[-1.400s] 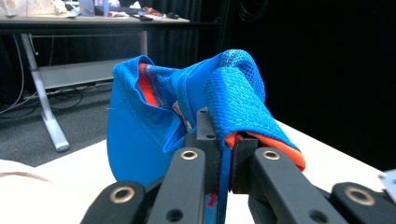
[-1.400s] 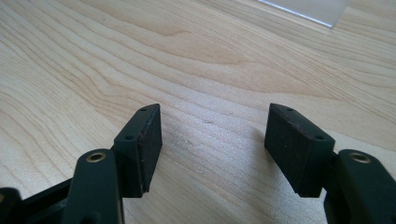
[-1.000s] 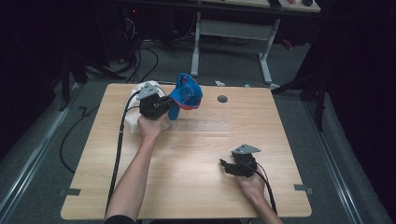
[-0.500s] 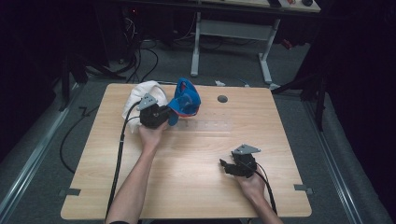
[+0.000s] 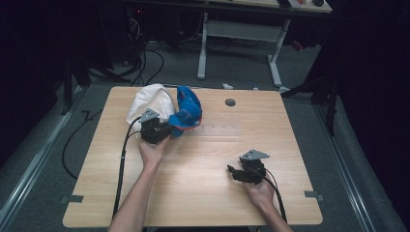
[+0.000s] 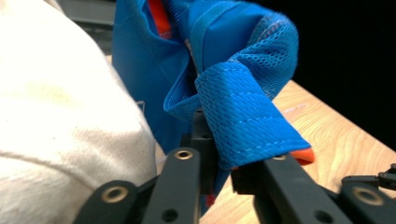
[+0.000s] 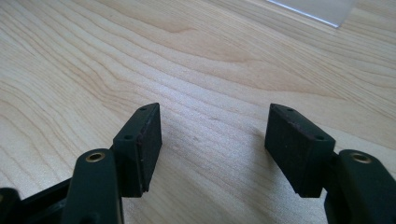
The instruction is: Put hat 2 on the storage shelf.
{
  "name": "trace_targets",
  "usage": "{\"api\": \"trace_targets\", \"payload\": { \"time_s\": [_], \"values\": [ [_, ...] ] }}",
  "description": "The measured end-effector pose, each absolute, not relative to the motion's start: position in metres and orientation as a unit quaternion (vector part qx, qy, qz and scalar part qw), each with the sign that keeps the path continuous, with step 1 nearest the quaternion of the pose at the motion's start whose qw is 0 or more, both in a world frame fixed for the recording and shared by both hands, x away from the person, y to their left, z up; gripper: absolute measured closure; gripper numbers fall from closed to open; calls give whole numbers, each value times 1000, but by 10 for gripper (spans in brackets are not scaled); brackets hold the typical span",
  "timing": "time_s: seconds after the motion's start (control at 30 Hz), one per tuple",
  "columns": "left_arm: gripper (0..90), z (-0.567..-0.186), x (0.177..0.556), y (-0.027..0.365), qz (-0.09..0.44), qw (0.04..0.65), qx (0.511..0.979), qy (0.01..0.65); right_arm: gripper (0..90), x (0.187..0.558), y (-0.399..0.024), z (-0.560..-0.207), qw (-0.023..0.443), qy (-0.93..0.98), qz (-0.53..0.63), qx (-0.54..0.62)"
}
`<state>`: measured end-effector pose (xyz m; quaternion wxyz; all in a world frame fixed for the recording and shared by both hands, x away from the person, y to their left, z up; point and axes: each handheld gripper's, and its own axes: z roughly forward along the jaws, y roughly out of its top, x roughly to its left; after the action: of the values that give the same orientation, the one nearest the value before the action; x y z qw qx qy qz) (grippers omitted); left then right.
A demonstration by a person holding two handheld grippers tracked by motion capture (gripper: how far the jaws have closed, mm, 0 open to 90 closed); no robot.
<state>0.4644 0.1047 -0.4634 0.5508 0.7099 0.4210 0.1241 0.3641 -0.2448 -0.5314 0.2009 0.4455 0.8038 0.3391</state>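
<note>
Since the earlier frame, left tongs [image 5: 167,131] have lowered the blue mesh cap [image 5: 187,110] to the tabletop [image 5: 208,169] beside the white cap [image 5: 150,101]; jaws just opening, fabric between them. Right tongs [image 7: 215,149] stand apart, empty.

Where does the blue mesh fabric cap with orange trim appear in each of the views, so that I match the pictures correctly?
High view: the blue mesh fabric cap lies left of centre at the table's far side, beside the white cloth cap.
Left gripper view: it covers the upper centre, its strap between the left gripper jaws, which have just been opening.
Right gripper view: not in it.
Shared landmark: the light wooden table.
</note>
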Motion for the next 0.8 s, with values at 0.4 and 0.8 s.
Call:
{"api": "trace_targets", "payload": {
  "time_s": [0.4,0.8],
  "values": [
    [295,-471,411,115,172,467,754,428,362,364,-245,-531,201,803,339,448],
    [230,-536,372,134,189,355,796,451,339,362,-251,-531,206,796,335,461]
  ]
}}
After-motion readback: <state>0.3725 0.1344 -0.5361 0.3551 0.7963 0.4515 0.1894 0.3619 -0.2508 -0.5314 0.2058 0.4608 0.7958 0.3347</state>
